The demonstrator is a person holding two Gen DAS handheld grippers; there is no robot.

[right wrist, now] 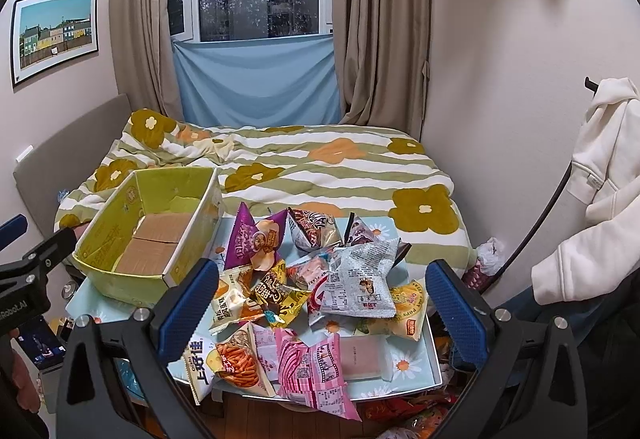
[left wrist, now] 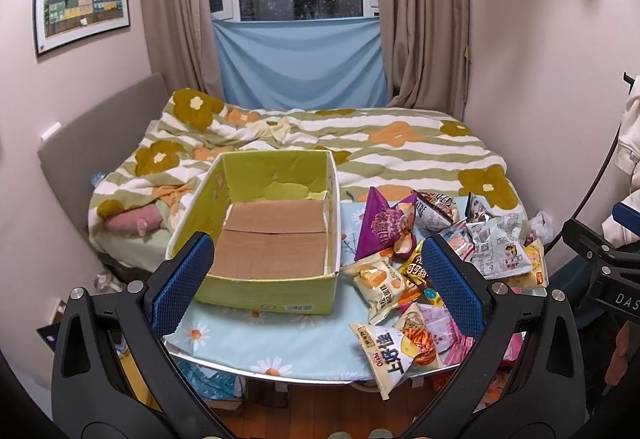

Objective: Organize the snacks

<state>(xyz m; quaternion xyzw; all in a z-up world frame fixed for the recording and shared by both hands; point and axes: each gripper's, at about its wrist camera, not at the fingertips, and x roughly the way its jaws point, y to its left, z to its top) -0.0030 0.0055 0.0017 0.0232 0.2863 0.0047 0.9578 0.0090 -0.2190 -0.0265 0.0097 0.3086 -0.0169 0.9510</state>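
Bedroom ahead of me: a floral duvet (left wrist: 400,155) on the bed, with a daisy-print table (left wrist: 280,339) in front of it. On that table's left sits my green cardboard box (left wrist: 272,291), holding nothing but its brown floor. Just right of it lies the snack pile (right wrist: 320,279), a purple chip bag (right wrist: 244,239) leaning nearest the box. My left gripper (left wrist: 316,283) and right gripper (right wrist: 320,303) both hover spread wide, gripping nothing.

Cardboard box (left wrist: 276,239): glossy green print outside, matt brown flaps inside. Snack bags (right wrist: 304,287): glossy crinkled plastic film. Gripper pads (right wrist: 188,303): blue textured rubber on matt black plastic. Tablecloth (left wrist: 248,339): smooth printed cloth.
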